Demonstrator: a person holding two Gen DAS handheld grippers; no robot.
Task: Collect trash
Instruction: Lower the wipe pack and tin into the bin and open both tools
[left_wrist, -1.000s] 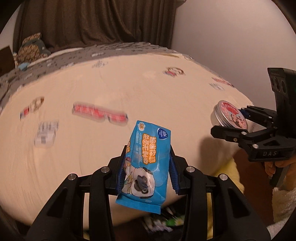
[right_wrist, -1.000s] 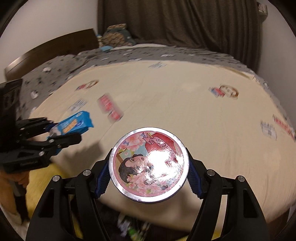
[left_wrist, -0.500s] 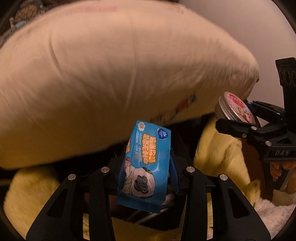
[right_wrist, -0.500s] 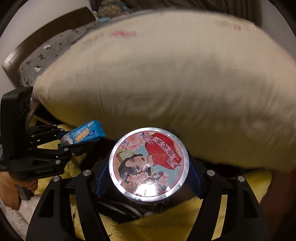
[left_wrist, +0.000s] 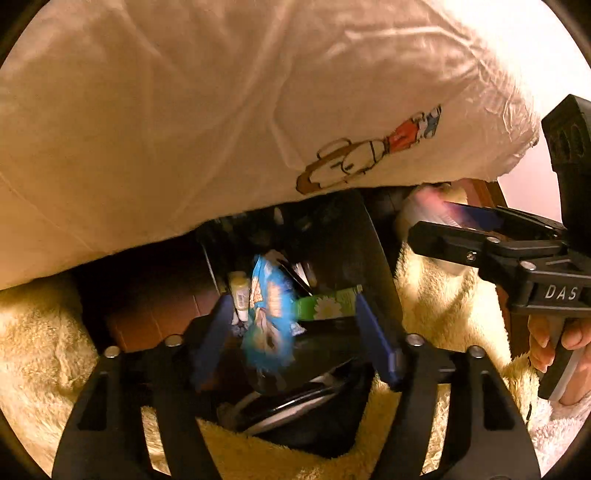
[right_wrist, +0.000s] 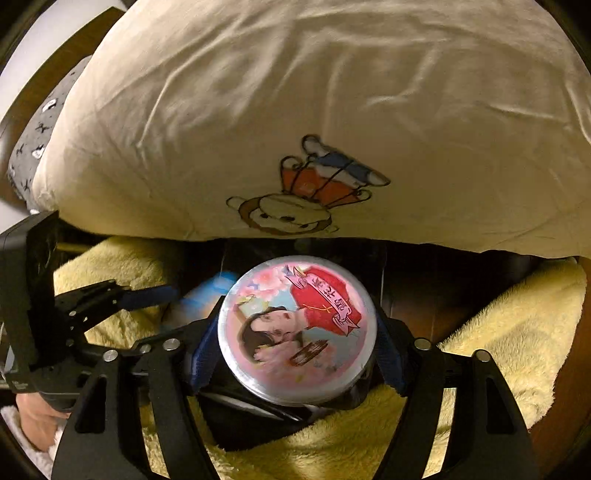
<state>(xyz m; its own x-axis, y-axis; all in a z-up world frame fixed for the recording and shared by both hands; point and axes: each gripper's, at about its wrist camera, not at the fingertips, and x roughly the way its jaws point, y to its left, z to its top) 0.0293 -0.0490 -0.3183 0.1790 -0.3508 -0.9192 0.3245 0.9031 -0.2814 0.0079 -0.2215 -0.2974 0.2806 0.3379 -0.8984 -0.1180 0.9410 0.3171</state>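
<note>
A: What did the trash look like?

B: A blue wipes packet (left_wrist: 269, 325), smeared by motion, hung between the left gripper's (left_wrist: 291, 332) blue pads, touching neither, over a dark bin (left_wrist: 351, 240) that held a green daisy-print box (left_wrist: 327, 306) and a small pale bottle (left_wrist: 240, 291). The other piece was a round tin (right_wrist: 297, 328) with a portrait and a red banner on its lid.

A: And the grippers?

B: Both pointed steeply down beneath the cream quilt (right_wrist: 295, 110). The left jaws were opening, the packet loose in the gap. The right gripper (right_wrist: 295, 339) was opening too; the tin sat tilted between its pads, seemingly clear of the right one, though the left contact was hard to judge.

A: Anything hidden?

B: The bin's rim was mostly covered by yellow fleece (left_wrist: 436, 295), and the packet's print was unreadable. Only fingers of the right hand (left_wrist: 554, 343) showed at the edge.
</note>
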